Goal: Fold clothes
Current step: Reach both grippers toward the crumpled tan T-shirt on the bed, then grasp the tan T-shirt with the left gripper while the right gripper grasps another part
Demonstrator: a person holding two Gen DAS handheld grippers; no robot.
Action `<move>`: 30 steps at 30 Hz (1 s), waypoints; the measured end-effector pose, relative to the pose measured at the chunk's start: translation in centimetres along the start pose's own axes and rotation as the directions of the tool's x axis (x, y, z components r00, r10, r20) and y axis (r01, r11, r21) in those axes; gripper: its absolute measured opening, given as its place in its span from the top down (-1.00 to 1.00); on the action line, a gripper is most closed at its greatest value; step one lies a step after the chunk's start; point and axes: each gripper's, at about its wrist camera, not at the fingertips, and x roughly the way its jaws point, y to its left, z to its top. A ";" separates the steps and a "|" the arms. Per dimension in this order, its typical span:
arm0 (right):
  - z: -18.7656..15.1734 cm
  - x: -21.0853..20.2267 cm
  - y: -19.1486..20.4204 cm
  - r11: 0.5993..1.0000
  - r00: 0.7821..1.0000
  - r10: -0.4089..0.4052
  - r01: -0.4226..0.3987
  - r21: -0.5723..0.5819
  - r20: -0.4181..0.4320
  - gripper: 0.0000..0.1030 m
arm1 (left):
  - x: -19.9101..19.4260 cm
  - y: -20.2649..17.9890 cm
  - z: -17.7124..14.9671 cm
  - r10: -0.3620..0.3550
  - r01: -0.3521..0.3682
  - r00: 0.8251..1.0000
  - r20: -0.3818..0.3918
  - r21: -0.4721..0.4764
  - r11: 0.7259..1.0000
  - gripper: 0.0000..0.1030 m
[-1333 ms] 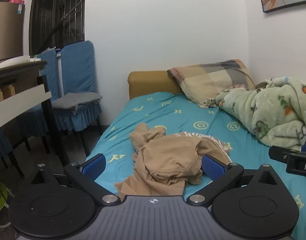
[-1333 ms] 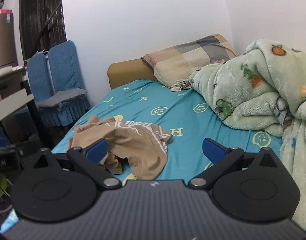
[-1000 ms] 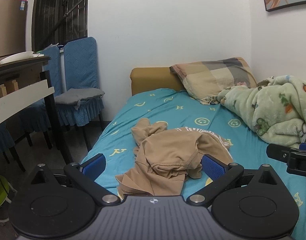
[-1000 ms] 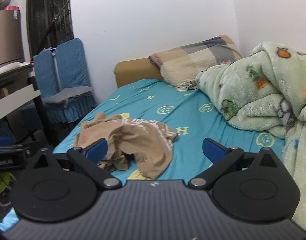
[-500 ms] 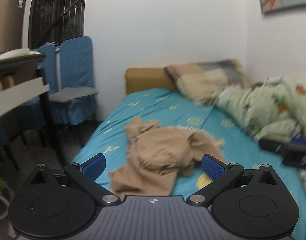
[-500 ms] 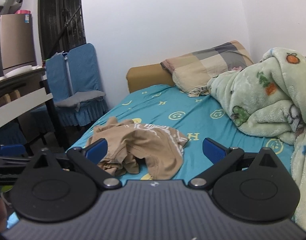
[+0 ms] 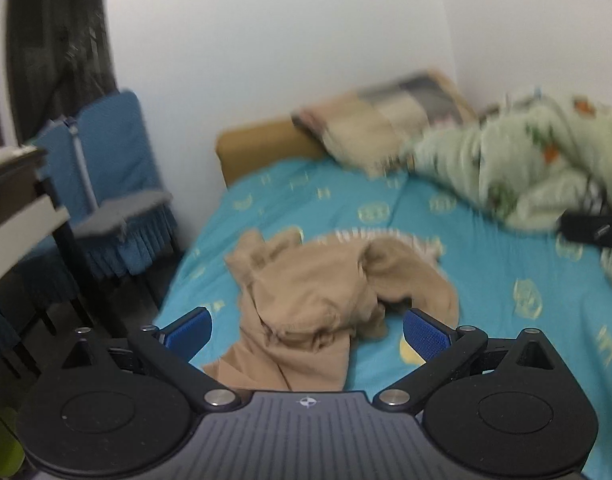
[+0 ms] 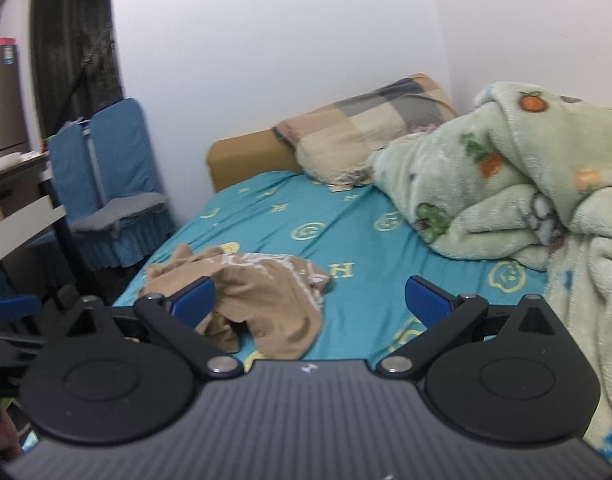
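In the left wrist view the left gripper hangs above the near edge of the bed, its blue-padded jaws spread wide with nothing between them — the crumpled tan cloth garment lies below and beyond, unheld. That garment sits bunched on the turquoise bedsheet with yellow motifs, toward the bed's left side; a pale striped band shows along its far edge. The view is blurred, so finer detail of the folds cannot be made out.

In the right wrist view the right gripper is likewise fully open and empty, with the garment at about 10 o'clock of its centre, partly hidden behind the left blue pad. The tip of the other gripper pokes in at 9 o'clock.

At 2 to 3 o'clock a heaped pale green fleece blanket with cartoon prints crowds the right side of the mattress. Farther back, at 12 to 1 o'clock, a beige and grey checked pillow leans on a mustard-brown padded headboard. Off the bed at 10 o'clock stand blue fabric-covered chairs with a grey seat cushion — beside them a dark table edge.
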 end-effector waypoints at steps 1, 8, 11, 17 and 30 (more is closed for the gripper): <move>-0.1 0.0 -0.1 1.000 1.000 -0.002 0.002 0.000 -0.002 -1.00 | 1.2 -0.1 0.1 -0.026 0.026 0.999 -0.031 0.008 1.000 -0.97; -1.7 5.2 1.5 0.996 0.994 0.042 -0.049 -0.071 -0.097 -0.40 | 10.1 0.2 -1.3 -0.066 0.065 0.981 -0.182 -0.014 0.998 -0.75; -3.3 9.2 2.5 0.988 0.981 0.094 -0.113 -0.106 -0.170 -0.32 | 12.5 0.6 -1.4 -0.070 0.064 0.981 -0.181 -0.038 0.997 -0.66; -6.4 15.4 4.5 0.971 0.970 0.137 -0.171 -0.164 -0.199 -0.23 | 15.8 1.4 -1.3 -0.054 0.050 0.992 -0.115 -0.039 0.998 -0.32; -5.4 15.8 4.9 0.980 0.995 0.053 -0.068 -0.188 -0.083 0.68 | 8.9 7.9 1.9 -0.131 0.174 0.980 0.147 -0.336 0.926 0.74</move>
